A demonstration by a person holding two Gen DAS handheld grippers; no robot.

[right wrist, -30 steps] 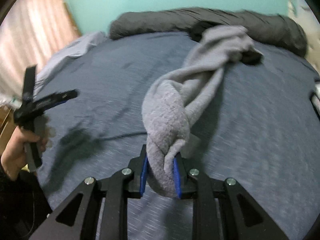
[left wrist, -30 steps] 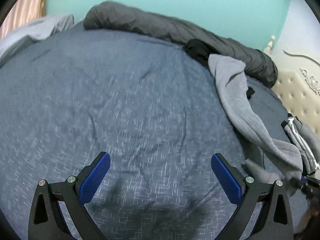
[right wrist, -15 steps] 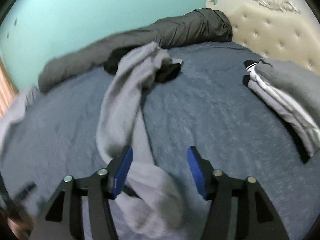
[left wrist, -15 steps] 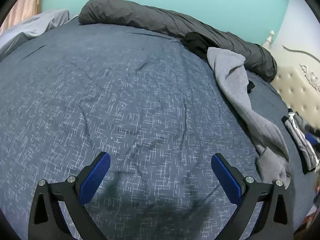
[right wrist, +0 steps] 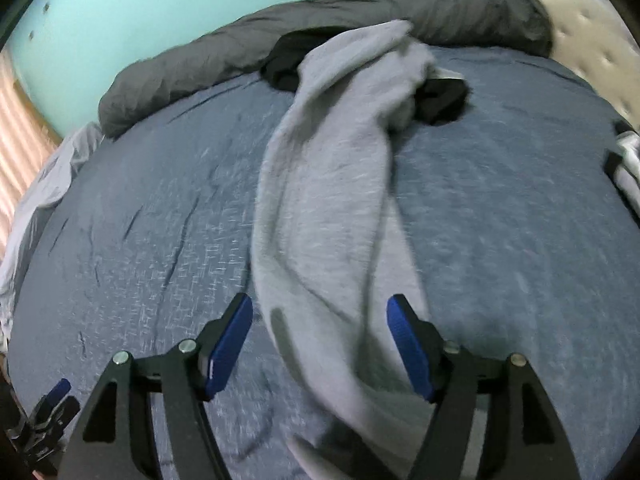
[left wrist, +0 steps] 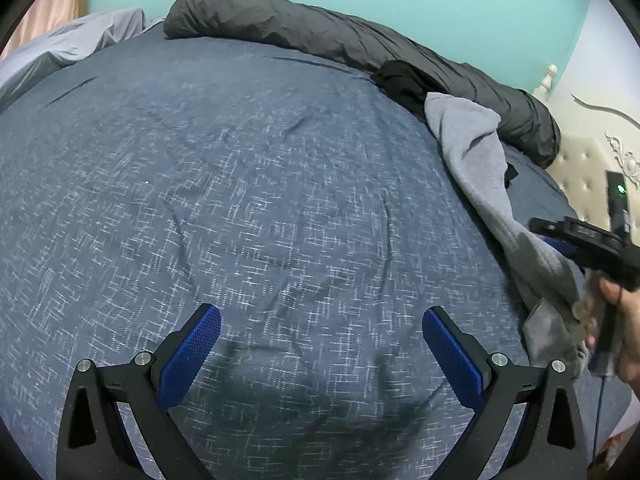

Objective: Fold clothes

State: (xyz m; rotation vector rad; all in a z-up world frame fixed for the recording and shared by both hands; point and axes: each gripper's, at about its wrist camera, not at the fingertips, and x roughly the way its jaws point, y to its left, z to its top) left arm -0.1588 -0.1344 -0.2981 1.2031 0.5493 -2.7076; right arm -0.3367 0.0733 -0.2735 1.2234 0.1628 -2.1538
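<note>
A long light-grey fleece garment (right wrist: 332, 184) lies stretched out on the blue bedspread (right wrist: 500, 220), running from the far side toward me. My right gripper (right wrist: 320, 340) is open, its blue pads either side of the garment's near part, just above it. In the left wrist view the same garment (left wrist: 484, 176) lies at the right. My left gripper (left wrist: 322, 340) is open and empty over bare bedspread (left wrist: 240, 184). The right gripper (left wrist: 592, 248) shows at the right edge of that view, above the garment's near end.
A rolled dark-grey duvet (left wrist: 360, 44) lies along the far edge of the bed, with a black garment (right wrist: 440, 96) beside it. Folded grey and white clothes (right wrist: 628, 160) sit at the right. A padded cream headboard (left wrist: 588, 160) stands at the far right. Pale sheets (left wrist: 68, 44) bunch at the left.
My right gripper has let go of the grey garment and opened wide. The garment now lies on the bed. My left gripper stayed open and shifted only slightly.
</note>
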